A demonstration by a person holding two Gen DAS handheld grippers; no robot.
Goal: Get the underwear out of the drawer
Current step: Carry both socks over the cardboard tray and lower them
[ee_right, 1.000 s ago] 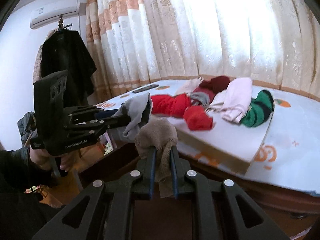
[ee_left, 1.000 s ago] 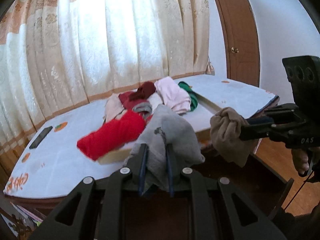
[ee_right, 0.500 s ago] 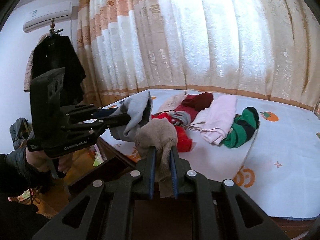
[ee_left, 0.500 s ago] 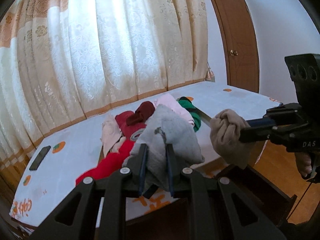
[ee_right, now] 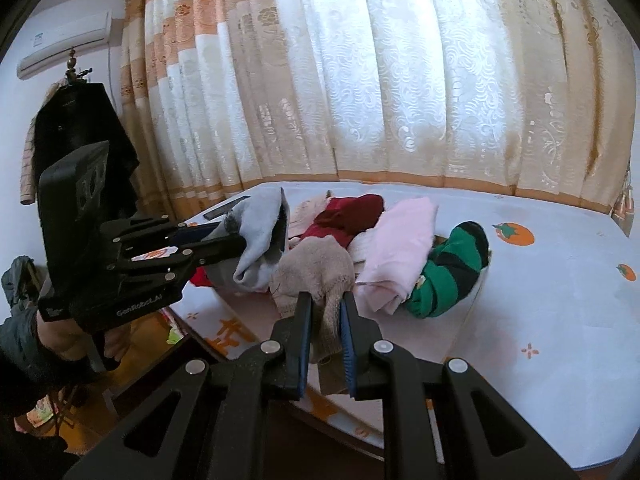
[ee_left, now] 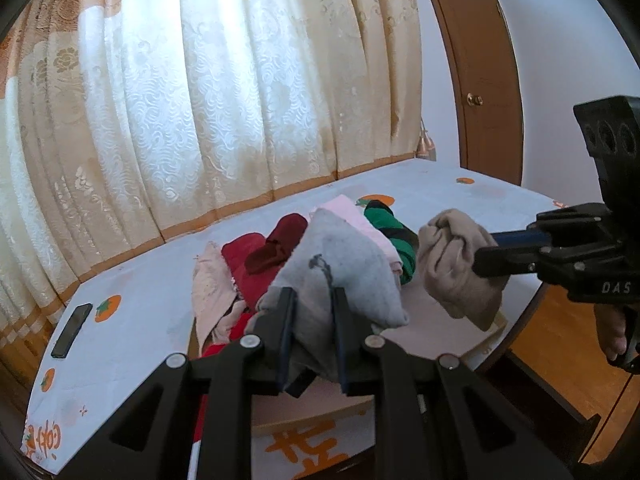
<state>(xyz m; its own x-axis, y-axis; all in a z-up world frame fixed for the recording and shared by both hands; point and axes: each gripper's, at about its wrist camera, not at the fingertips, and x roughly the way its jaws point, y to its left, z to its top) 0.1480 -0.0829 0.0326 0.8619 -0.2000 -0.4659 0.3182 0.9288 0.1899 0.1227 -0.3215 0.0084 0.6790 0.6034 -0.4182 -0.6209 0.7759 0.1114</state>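
My left gripper (ee_left: 313,294) is shut on a grey piece of underwear (ee_left: 340,268), held up in front of the bed. Seen from the right wrist, the same gripper (ee_right: 236,240) comes in from the left with the grey underwear (ee_right: 260,240) hanging from it. My right gripper (ee_right: 325,300) is shut on a beige piece of underwear (ee_right: 316,272); in the left wrist view that gripper (ee_left: 480,254) enters from the right with the beige underwear (ee_left: 456,264) bunched at its tips. A dark drawer corner (ee_left: 560,408) shows low at the right.
A pile of clothes lies on the white bed (ee_left: 140,312): red (ee_right: 348,212), pink (ee_right: 404,248) and green-striped (ee_right: 452,272) pieces. A black phone (ee_left: 72,330) rests at the bed's left. Curtains (ee_left: 240,100) hang behind, a door (ee_left: 480,80) stands right, a coat rack (ee_right: 76,132) left.
Both grippers have risen and moved toward the bed with their underwear; the clothes pile now sits right behind them and the drawer has dropped toward the lower edge.
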